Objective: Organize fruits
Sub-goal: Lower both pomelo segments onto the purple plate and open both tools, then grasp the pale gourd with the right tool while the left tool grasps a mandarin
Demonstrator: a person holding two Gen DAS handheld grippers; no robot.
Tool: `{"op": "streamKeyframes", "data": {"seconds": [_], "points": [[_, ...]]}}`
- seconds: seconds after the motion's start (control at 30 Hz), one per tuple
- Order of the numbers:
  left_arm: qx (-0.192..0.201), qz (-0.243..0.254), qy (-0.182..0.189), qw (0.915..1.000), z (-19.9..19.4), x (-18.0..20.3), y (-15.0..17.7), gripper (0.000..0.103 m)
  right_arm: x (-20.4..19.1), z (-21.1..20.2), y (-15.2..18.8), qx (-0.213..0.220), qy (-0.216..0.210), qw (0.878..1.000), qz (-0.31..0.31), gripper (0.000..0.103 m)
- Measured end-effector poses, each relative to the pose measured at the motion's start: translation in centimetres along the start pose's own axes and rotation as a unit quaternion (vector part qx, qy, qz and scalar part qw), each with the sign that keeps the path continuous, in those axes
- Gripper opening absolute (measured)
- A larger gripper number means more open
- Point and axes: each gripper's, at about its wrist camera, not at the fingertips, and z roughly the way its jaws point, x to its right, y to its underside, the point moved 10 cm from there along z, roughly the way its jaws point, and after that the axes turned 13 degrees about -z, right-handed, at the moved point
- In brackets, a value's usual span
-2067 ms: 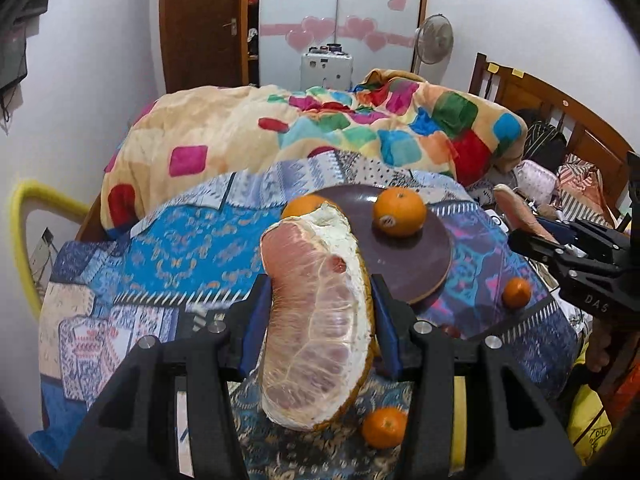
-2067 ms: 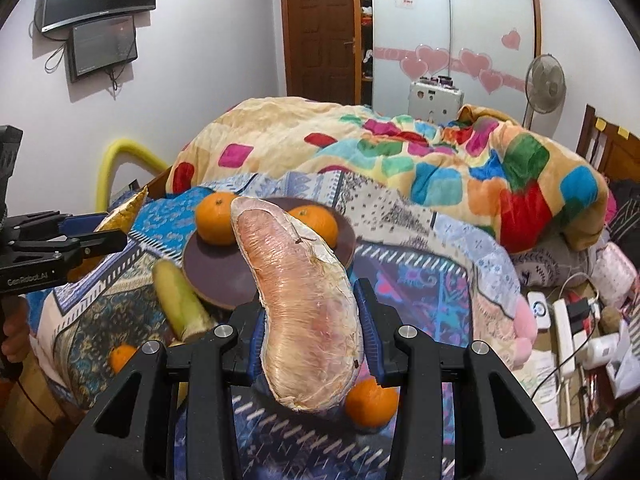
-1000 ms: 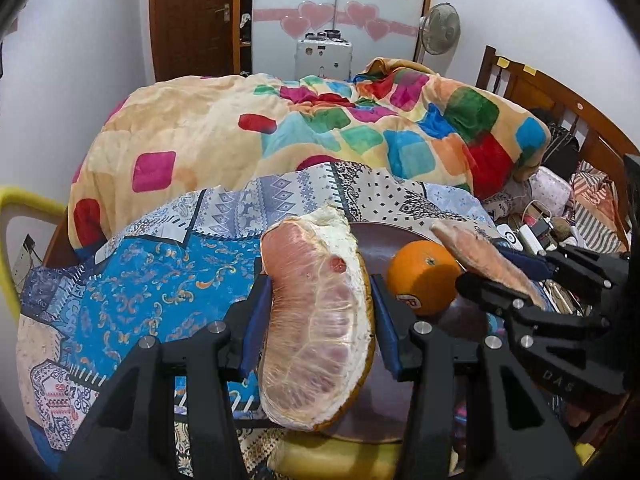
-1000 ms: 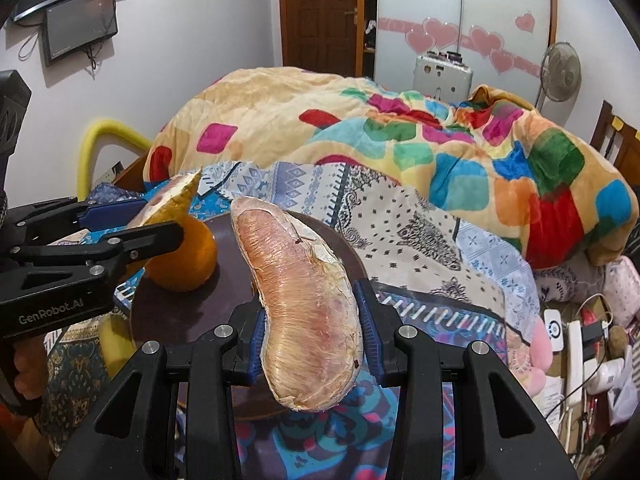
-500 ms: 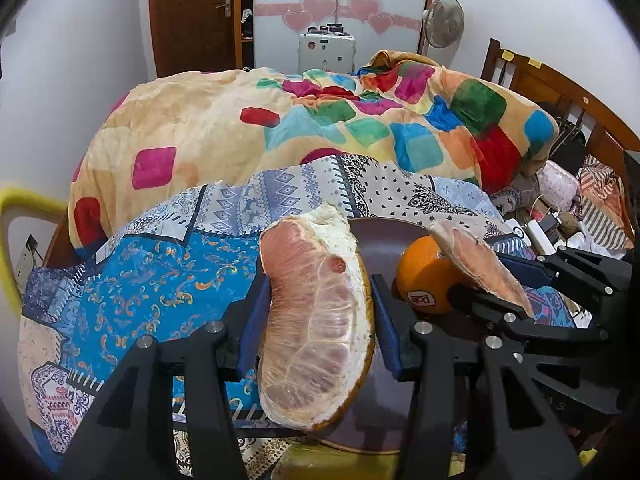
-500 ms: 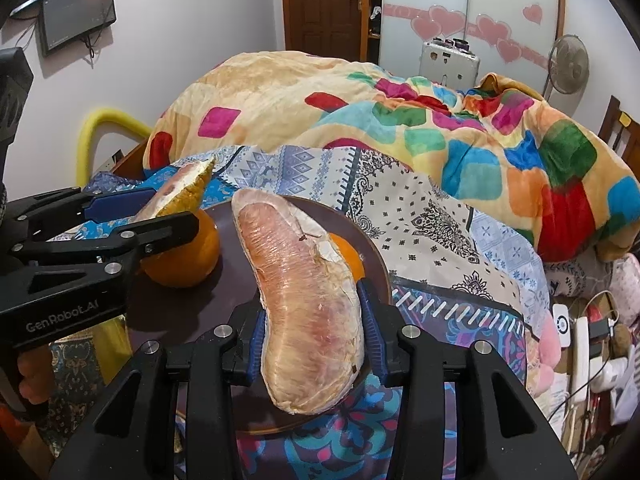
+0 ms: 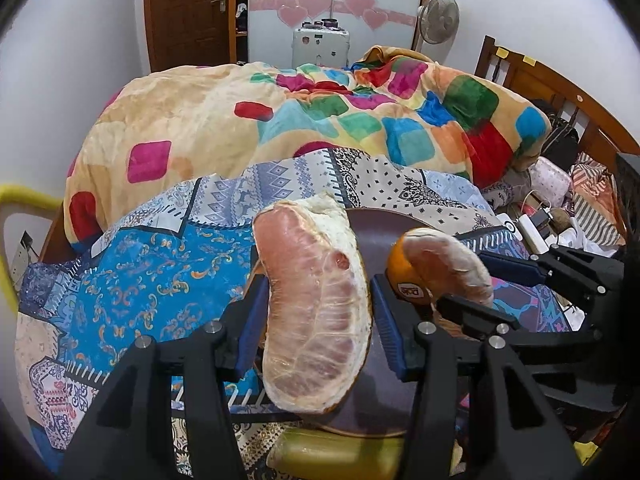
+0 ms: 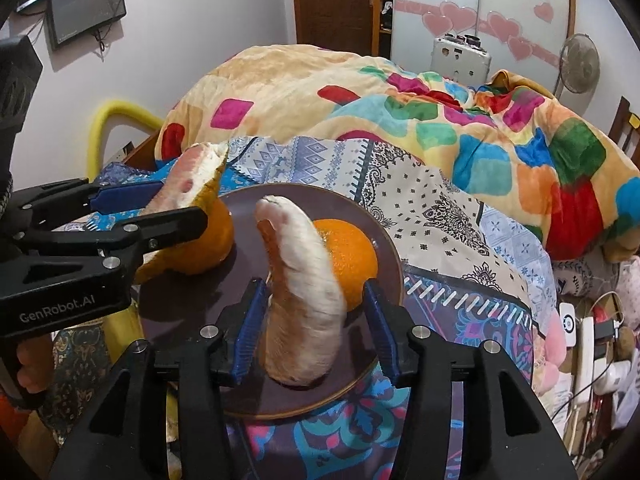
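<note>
A dark brown plate (image 8: 340,208) lies on a patterned cloth and holds two oranges (image 8: 352,256) (image 8: 212,248). My right gripper (image 8: 314,286) is over the plate's near side and its jaws are opening. A peeled pomelo segment (image 8: 296,248) stands on the plate between them, with gaps to both pads. My left gripper (image 7: 318,284) is shut on a larger pomelo wedge with rind (image 7: 312,320), held above the plate (image 7: 376,232); its jaws are starting to open. In the left wrist view the right gripper (image 7: 460,280) sits beside the orange (image 7: 398,268).
A bed with a colourful checked quilt (image 7: 320,120) lies behind the patterned cloth (image 7: 160,280). A yellow-green long fruit (image 7: 336,452) lies just before the plate. Chargers and cables (image 8: 592,328) clutter the right. A hand (image 8: 28,360) holds the left gripper.
Both grippers came forward from the cloth's near edge to over the plate. The right jaws have parted, and the segment has turned and settled on the plate against an orange.
</note>
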Motion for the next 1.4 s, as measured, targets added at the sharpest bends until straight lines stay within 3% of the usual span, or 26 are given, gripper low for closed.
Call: {"op": "streamKeyframes", "data": {"seconds": [0.53, 0.83, 1.03, 1.4], "points": [[0.017, -0.005, 0.003, 0.9998, -6.4, -0.2, 2.0, 0.051, -1.1, -5.5, 0.6, 0.038, 0.011, 0.999, -0.009, 0.046], [0.012, -0.017, -0.003, 0.9998, -9.9, -1.0, 6.5, 0.054, -2.3, -8.8, 3.0, 0.052, 0.017, 0.998, -0.006, 0.049], [0.003, -0.024, -0.014, 0.9996, -11.2, -1.8, 10.1, 0.054, -4.9, -9.9, 5.0, 0.050, -0.003, 0.999, -0.007, 0.049], [-0.003, -0.036, -0.042, 0.9985, -11.9, -4.9, 15.2, 0.054, -10.0, -8.2, 7.9, 0.031, -0.046, 0.998, -0.006, 0.049]]}}
